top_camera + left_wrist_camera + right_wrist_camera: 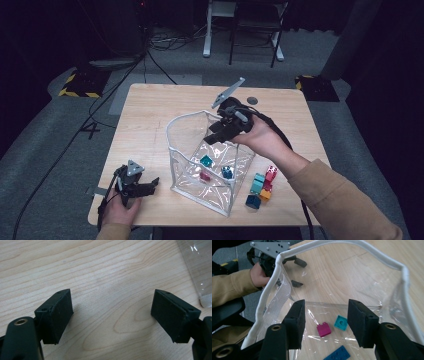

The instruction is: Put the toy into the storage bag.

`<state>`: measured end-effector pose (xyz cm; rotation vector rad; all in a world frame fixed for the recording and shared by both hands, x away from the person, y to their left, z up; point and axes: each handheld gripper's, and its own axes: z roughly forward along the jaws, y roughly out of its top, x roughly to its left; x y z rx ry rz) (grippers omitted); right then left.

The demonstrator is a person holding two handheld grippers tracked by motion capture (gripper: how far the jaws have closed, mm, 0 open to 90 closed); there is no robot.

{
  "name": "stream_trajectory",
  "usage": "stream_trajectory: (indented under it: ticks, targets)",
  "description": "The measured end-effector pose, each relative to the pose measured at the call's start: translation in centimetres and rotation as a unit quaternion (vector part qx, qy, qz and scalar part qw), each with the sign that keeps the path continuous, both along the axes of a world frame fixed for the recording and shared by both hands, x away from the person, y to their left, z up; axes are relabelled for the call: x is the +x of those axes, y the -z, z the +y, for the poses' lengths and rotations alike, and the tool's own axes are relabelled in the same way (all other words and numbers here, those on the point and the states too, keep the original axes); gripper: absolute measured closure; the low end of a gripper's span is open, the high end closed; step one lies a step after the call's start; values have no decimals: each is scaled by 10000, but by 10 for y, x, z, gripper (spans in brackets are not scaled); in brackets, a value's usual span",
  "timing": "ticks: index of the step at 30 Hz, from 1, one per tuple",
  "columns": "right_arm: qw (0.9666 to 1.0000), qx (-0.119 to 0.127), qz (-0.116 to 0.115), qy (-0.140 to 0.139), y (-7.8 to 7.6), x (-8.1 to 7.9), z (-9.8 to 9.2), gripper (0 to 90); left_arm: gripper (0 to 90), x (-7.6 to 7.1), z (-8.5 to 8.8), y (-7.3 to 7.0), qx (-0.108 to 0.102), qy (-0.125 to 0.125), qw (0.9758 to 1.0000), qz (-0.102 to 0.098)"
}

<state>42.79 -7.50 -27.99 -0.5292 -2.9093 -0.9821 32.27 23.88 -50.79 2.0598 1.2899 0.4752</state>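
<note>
A clear plastic bag (pixel 172 150) with a white rim stands open in the middle of the wooden table (pixel 145 115). Inside it lie a teal brick (pixel 341 322), a magenta brick (pixel 323 329) and a blue brick (pixel 337 353). My right gripper (pixel 220 132) hovers over the bag's mouth, pointing down into it; its jaws (pixel 325 305) stand open with nothing between them. My left gripper (pixel 150 185) rests near the table's front left corner, a little left of the bag, open and empty (pixel 112 297).
Right of the bag lies a small heap of loose bricks: red (pixel 271 173), teal (pixel 257 183), orange (pixel 265 195) and blue (pixel 253 201). A corner of the bag (pixel 197 265) shows in the left gripper view. Cables and chair legs stand on the floor beyond the table.
</note>
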Motion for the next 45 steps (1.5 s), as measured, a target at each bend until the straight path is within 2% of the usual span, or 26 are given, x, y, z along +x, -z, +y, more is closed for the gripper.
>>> stream_trajectory:
  ticks: [6, 10, 19, 23, 32, 37, 39, 45]
  targets:
    - [9981, 511, -303, 142, -12, -11, -29, 491, 179, -1, 0, 0, -1, -5, 10000, 4]
    - [9955, 734, -546, 240, -18, -21, -50, 489, 179, -1, 0, 0, -2, -3, 10000, -4]
    - [9902, 1062, -667, 615, -26, -32, -101, 489, 179, -1, 0, 0, -2, -1, 10000, -1]
    - [9885, 1107, -681, 777, -28, -36, -122, 489, 179, -1, 0, 0, -1, -1, 10000, -3]
    - [9846, 1172, -771, 1040, -29, -45, -154, 489, 179, -1, 0, 0, -2, -2, 10000, -4]
    - [9824, 1173, -785, 1224, -23, -45, -171, 489, 179, -1, 0, 0, -2, -4, 10000, -4]
    - [9808, 1258, -752, 1283, -20, -47, -178, 489, 179, -1, 0, 0, -1, -2, 10000, -4]
    - [9777, 1242, -899, 1437, -10, -52, -191, 486, 179, -1, 0, 0, -1, -2, 10000, -5]
